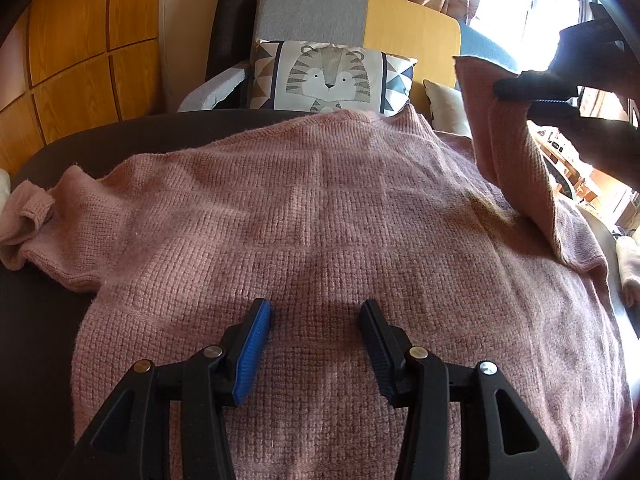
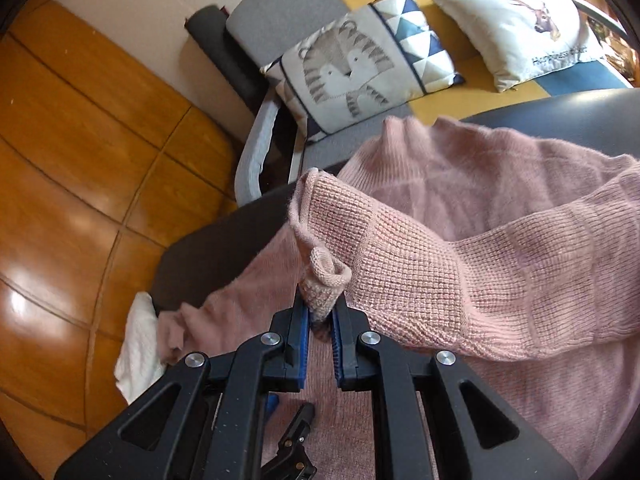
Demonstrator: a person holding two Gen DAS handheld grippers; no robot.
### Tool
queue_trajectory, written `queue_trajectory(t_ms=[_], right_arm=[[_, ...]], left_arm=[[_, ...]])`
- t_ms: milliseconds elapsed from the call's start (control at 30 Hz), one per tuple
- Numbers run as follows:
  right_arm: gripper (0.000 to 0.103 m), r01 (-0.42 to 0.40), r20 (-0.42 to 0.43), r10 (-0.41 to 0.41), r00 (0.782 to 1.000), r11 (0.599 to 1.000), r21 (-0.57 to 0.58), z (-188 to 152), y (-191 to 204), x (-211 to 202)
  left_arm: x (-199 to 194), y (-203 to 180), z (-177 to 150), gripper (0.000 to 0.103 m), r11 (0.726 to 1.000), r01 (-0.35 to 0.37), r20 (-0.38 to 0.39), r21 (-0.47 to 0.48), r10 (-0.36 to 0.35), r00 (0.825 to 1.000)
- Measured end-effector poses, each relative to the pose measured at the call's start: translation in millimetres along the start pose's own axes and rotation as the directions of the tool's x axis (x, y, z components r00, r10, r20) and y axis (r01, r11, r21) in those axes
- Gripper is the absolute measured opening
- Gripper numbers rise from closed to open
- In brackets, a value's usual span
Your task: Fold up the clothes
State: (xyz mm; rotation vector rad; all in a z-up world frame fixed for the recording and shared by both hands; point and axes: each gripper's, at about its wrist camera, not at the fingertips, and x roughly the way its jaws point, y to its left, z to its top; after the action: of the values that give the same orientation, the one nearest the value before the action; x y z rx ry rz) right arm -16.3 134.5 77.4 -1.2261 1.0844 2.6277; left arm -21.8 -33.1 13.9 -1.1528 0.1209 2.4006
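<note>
A pink knitted sweater (image 1: 320,208) lies spread flat on a dark table (image 1: 100,148). Its left sleeve (image 1: 28,216) lies bunched at the left edge. My left gripper (image 1: 316,312) is open and empty, low over the sweater's near part. My right gripper (image 2: 320,312) is shut on the cuff (image 2: 324,280) of the right sleeve (image 2: 440,276) and holds it lifted above the sweater's body. In the left wrist view the right gripper (image 1: 532,92) shows at upper right with the raised sleeve (image 1: 508,152) hanging from it.
A sofa (image 1: 312,16) with a tiger cushion (image 1: 328,76) stands behind the table. A second cushion (image 2: 520,20) lies further right. White cloth (image 2: 136,348) lies at the table's left edge and white cloth (image 1: 628,264) at its right edge. Wooden panels (image 1: 80,60) are on the left.
</note>
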Motion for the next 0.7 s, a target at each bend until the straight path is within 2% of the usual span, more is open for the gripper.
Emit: queue_trajectory(t_ms=[167, 267, 367, 400, 467, 533, 633, 700], right_arm=[[0.014, 0.033, -0.126, -0.039, 0.991, 0.998, -0.055, -22, -4, 33], [0.018, 0.048, -0.158, -0.059, 0.986, 0.996, -0.071, -33, -15, 37], [0.025, 0.025, -0.066, -0.029, 0.997, 0.997, -0.071, -42, -30, 7], [0.026, 0.033, -0.013, -0.034, 0.999, 0.997, -0.074, -46, -38, -8], [0.030, 0.067, 0.080, -0.061, 0.995, 0.996, -0.065, -53, -56, -39], [0.030, 0.118, 0.133, -0.114, 0.984, 0.993, -0.020, -62, -80, -64], [0.030, 0.105, 0.144, -0.110, 0.983, 0.994, 0.044, -71, -117, -86], [0.030, 0.109, 0.125, -0.113, 0.986, 0.993, 0.038, -76, -130, -92]], left_arm=[[0, 1, -1, 0.049, 1.000, 0.003, 0.002, -0.001, -0.003, 1.000], [0, 1, -1, 0.049, 1.000, 0.004, 0.002, -0.001, -0.004, 1.000], [-1, 1, -2, 0.049, 1.000, 0.007, 0.002, -0.003, -0.007, 1.000], [-2, 2, -2, 0.049, 1.000, 0.008, 0.002, -0.004, -0.008, 1.000], [-2, 2, -2, 0.049, 1.000, 0.008, 0.001, -0.004, -0.008, 1.000], [-2, 1, -2, 0.049, 1.000, 0.005, 0.000, -0.001, -0.005, 1.000], [-3, 0, -2, 0.049, 1.000, 0.004, -0.001, -0.002, -0.004, 1.000], [-3, -1, 0, 0.049, 1.000, -0.001, -0.006, 0.001, 0.001, 1.000]])
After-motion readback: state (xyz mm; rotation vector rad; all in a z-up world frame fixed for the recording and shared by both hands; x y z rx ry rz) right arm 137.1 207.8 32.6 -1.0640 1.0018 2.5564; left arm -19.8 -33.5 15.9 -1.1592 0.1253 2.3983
